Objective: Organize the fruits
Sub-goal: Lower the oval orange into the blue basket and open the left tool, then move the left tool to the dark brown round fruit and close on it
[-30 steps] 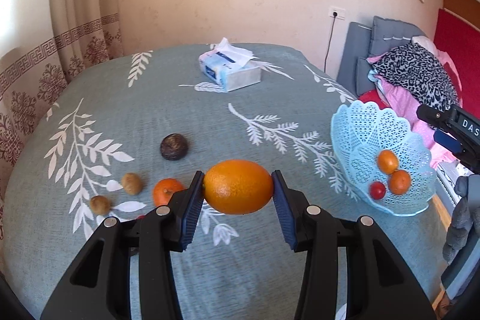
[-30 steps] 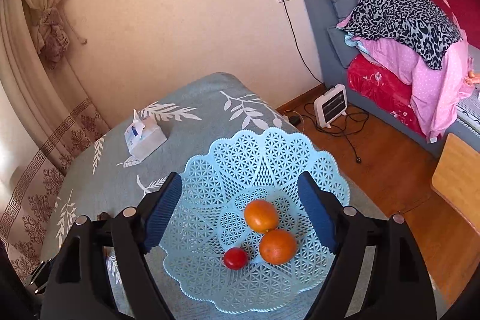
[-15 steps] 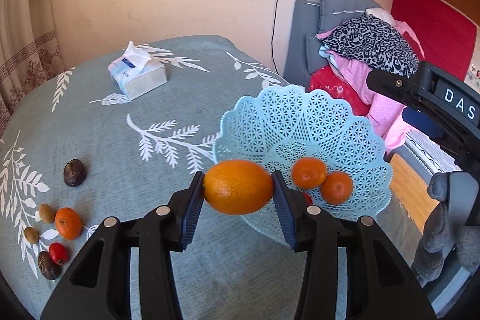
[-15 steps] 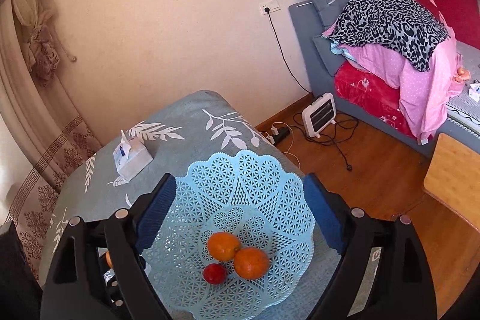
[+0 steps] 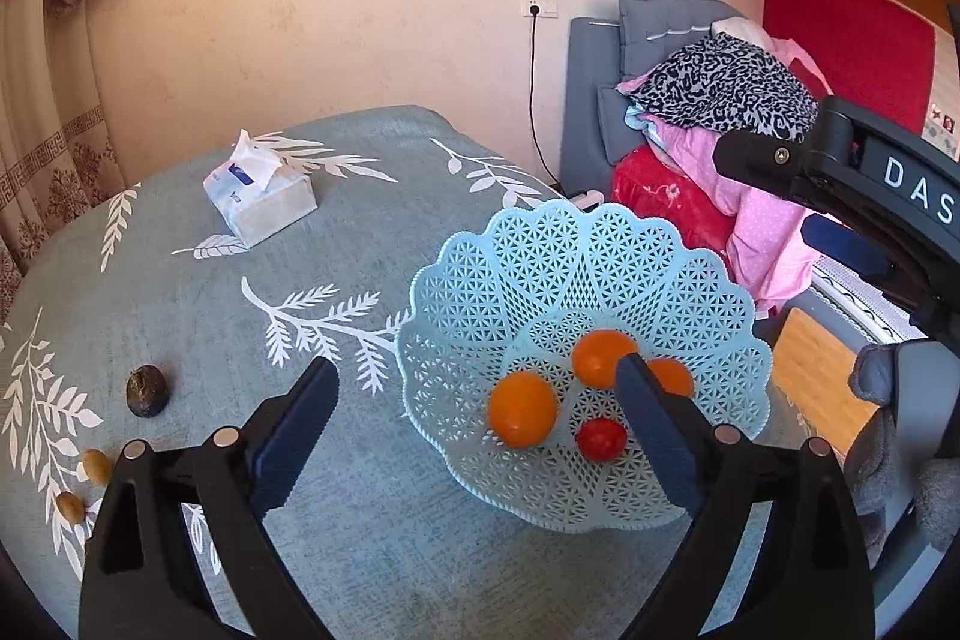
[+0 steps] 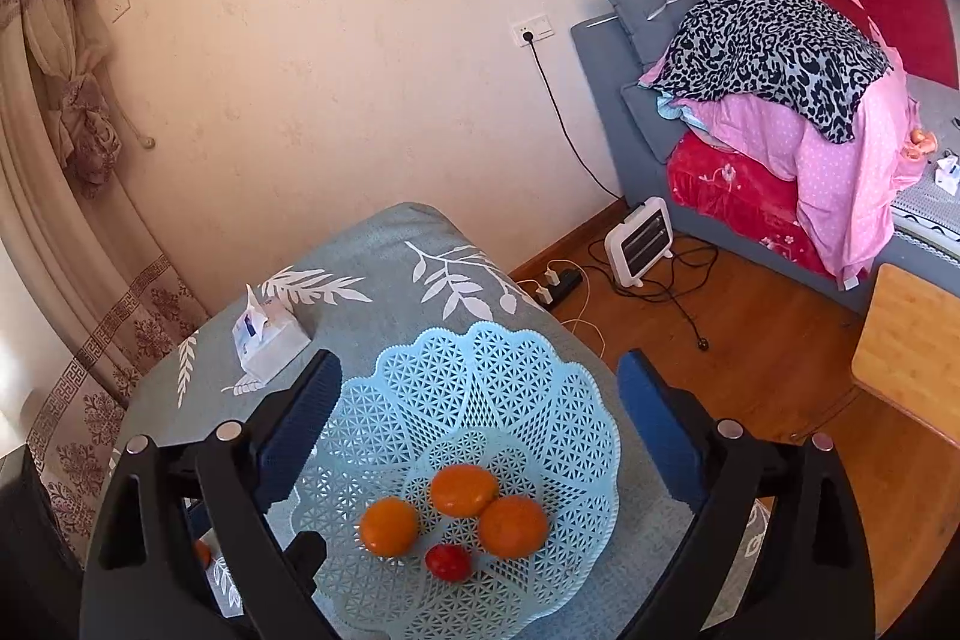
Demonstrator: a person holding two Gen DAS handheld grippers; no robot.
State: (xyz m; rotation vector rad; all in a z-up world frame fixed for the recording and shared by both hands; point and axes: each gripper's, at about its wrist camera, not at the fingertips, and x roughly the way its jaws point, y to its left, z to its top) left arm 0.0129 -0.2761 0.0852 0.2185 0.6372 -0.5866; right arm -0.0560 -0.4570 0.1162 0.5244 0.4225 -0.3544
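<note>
My left gripper [image 5: 474,388] hangs over the near rim of the pale blue lattice basket [image 5: 540,268], its jaws opening wide with nothing between the pads. The large orange [image 5: 522,417] lies in the basket beside two smaller oranges [image 5: 603,366] and a red tomato [image 5: 601,439]. My right gripper [image 6: 480,376] hovers above the same basket [image 6: 510,370], jaws also opening and empty. From there I see three oranges [image 6: 464,490] and the tomato [image 6: 447,561]. A dark fruit [image 5: 146,390] and two small brown fruits [image 5: 96,465] lie on the tablecloth at the left.
A tissue box [image 5: 261,199] stands at the back of the table. A gloved hand [image 5: 900,400] holds the right gripper at the right edge. Beyond the table's right edge are wooden floor, a small heater [image 6: 639,244] with cables, and a bed with piled bedding [image 6: 780,100].
My left gripper carried the large orange right to the basket, then spread its jaws; the orange now lies in the basket. The right jaws widened and pulled back a little.
</note>
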